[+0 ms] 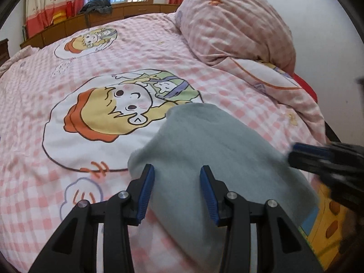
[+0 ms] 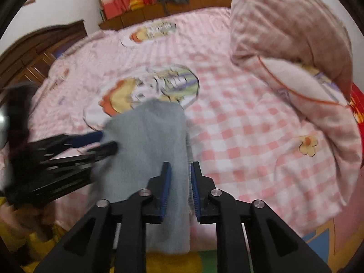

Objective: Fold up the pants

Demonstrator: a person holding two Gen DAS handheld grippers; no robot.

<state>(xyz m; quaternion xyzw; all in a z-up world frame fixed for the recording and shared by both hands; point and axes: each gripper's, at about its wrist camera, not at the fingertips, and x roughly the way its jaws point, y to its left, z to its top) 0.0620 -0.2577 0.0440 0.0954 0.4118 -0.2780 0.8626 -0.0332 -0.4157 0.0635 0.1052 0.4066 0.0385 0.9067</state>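
Our left gripper (image 1: 177,175) stands wide open over the soft grey-blue fleece pants (image 1: 204,150), gripping nothing. Our right gripper (image 2: 180,173) is open more narrowly, jaws straddling the cloth's right edge — whether they pinch it we cannot tell (the view is blurred). The pants lie as a long, narrow strip on the pink-and-white checked cartoon-print bedcover (image 1: 159,52), probably already folded leg over leg; both tools sit at the near end, likely to lift it toward the far end. A bunched pink checked quilt (image 1: 232,18) sits well apart.
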